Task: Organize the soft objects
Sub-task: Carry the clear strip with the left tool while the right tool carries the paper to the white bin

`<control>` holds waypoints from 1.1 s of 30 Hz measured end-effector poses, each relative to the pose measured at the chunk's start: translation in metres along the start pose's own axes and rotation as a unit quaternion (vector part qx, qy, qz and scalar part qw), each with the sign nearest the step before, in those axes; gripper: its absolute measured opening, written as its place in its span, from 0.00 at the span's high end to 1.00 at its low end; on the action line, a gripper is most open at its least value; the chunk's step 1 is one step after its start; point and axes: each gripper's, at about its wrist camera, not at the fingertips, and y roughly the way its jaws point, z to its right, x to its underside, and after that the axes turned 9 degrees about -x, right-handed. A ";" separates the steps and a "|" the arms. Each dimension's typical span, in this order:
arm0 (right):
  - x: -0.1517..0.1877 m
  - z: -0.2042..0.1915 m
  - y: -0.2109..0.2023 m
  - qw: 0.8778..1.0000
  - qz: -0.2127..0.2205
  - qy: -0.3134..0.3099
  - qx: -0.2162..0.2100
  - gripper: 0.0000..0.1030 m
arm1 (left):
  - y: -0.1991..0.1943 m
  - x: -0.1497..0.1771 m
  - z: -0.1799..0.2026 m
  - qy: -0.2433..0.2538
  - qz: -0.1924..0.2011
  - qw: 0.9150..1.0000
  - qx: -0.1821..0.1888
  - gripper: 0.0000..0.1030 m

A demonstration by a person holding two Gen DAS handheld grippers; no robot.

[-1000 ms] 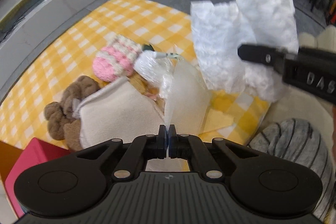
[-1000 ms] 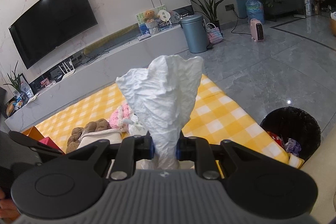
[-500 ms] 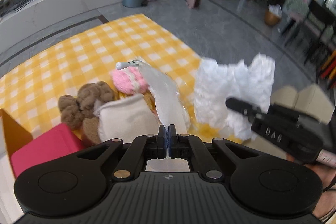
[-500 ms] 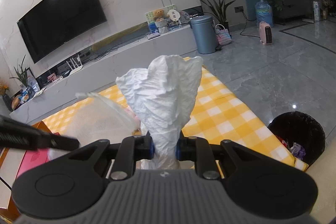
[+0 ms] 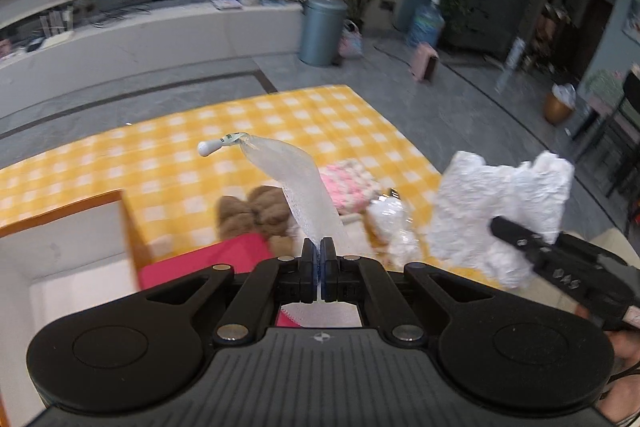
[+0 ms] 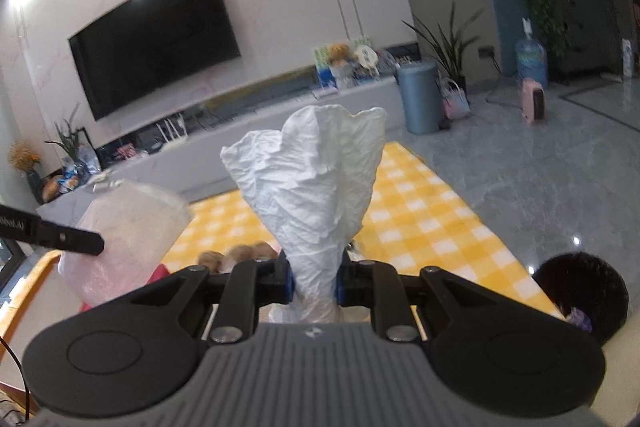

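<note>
My left gripper is shut on a thin translucent plastic bag with a white clip at its top, held up in the air. My right gripper is shut on a crumpled white paper towel, which also shows at the right of the left wrist view as the white paper towel. The bag appears at the left of the right wrist view. On the yellow checked mat lie a brown plush toy, a pink knitted toy and a white crinkled wrapper.
An orange-edged open box with a white inside stands at the left, a pink box beside it. A black waste bin sits on the floor right of the mat. A grey bin and TV bench stand at the back.
My left gripper has risen and swung left, lifting the bag off the pile; the open box came into view. My right gripper rose slightly, still holding the paper towel.
</note>
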 end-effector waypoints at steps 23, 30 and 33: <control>0.009 -0.237 0.028 0.943 -0.064 -0.115 -0.305 0.84 | -0.068 0.112 -0.161 -0.104 0.039 0.981 -0.160 0.98; 0.040 -0.286 0.080 0.929 -0.144 -0.113 -0.321 0.84 | -0.048 0.127 -0.191 -0.114 -0.003 0.983 -0.142 0.98; 0.056 -0.299 0.102 0.928 -0.178 -0.120 -0.304 0.84 | -0.035 0.131 -0.196 -0.114 -0.018 0.988 -0.104 0.98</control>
